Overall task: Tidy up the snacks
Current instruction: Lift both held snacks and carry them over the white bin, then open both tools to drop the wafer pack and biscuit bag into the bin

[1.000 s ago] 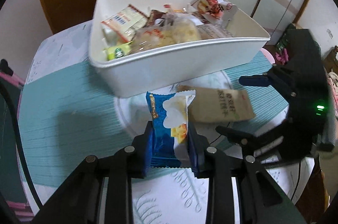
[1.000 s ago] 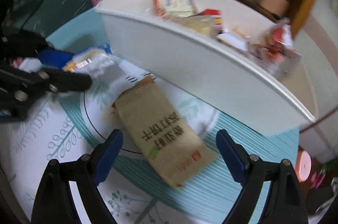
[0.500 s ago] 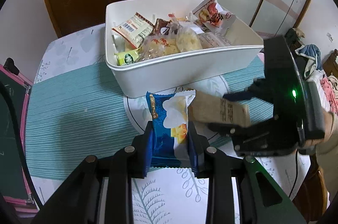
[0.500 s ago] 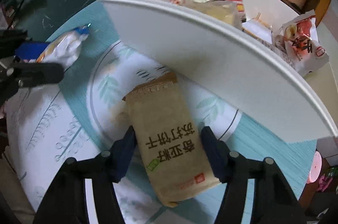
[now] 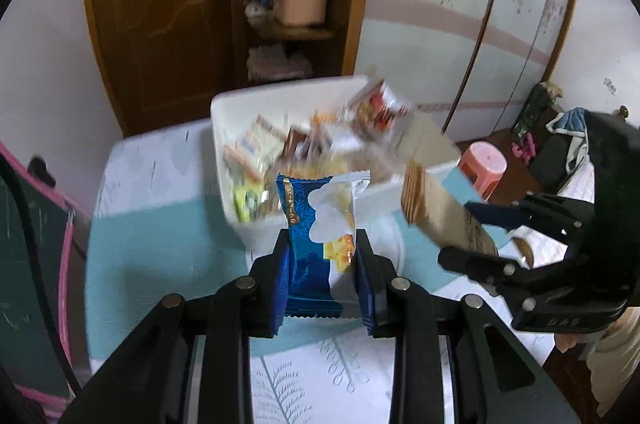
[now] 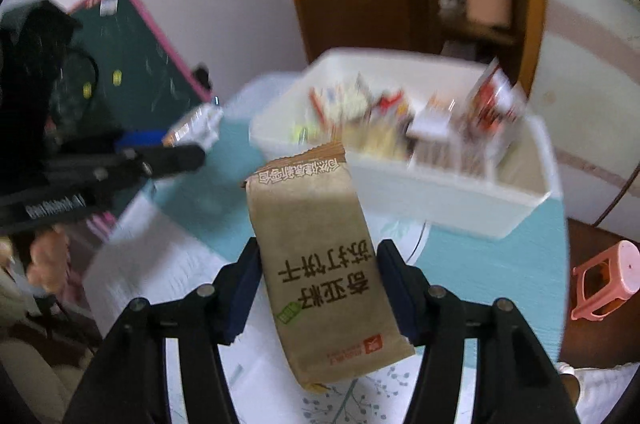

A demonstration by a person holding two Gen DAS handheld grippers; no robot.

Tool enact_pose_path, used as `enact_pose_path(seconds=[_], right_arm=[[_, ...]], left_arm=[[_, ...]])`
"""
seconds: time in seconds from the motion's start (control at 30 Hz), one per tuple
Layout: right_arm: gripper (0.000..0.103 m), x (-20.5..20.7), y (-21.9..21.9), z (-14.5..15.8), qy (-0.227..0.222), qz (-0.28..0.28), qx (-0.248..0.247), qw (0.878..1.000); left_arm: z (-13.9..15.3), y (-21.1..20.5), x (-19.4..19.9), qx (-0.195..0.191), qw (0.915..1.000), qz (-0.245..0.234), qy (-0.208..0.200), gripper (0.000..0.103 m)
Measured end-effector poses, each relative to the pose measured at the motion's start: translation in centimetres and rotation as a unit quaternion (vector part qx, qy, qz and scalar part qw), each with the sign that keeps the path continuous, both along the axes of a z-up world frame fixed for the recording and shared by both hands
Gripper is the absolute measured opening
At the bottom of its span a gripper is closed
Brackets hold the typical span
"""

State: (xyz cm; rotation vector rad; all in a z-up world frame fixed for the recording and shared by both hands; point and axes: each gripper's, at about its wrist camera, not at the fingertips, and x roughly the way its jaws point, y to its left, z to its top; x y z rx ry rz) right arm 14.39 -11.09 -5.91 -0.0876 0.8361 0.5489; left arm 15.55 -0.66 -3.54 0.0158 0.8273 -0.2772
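A flat brown paper biscuit packet [image 6: 320, 264] is clamped by the right gripper [image 6: 316, 288], whose jaws have just closed on it, above the patterned teal-and-white tablecloth [image 6: 500, 264]. A blue-and-white plastic snack sachet [image 5: 320, 236] is pinched by the left gripper [image 5: 322, 276]. Both are held short of the white rectangular plastic tub [image 5: 256, 228] filled with wrapped snacks.

Both grippers, left gripper [image 5: 322, 266] and right gripper [image 6: 318, 290], jaws seemingly clamped

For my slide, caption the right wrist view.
Right hand-held gripper holds a brown cracker packet above the table, white snack bin beyond.
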Motion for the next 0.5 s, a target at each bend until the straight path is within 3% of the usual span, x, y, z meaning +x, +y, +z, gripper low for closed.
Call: enact_pose_path(seconds=[0.27, 0.37, 0.5], right_arm=[[0.058, 3.2, -1.2, 9.0, -0.067, -0.082, 0.062, 0.992], [0.058, 5.5, -1.6, 10.6, -0.074, -0.113, 0.067, 0.989], [0.059, 9.3, -2.2, 10.7, -0.055, -0.153, 0.071, 0.984]], left_arm=[[6.8, -2.6, 3.4, 0.022, 0.9977, -0.016, -0.062, 0.027], [8.4, -3.3, 5.3, 0.034, 0.9961, -0.014, -0.08, 0.027], [8.6, -3.8, 8.4, 0.041, 0.9964, 0.0, -0.075, 0.027]])
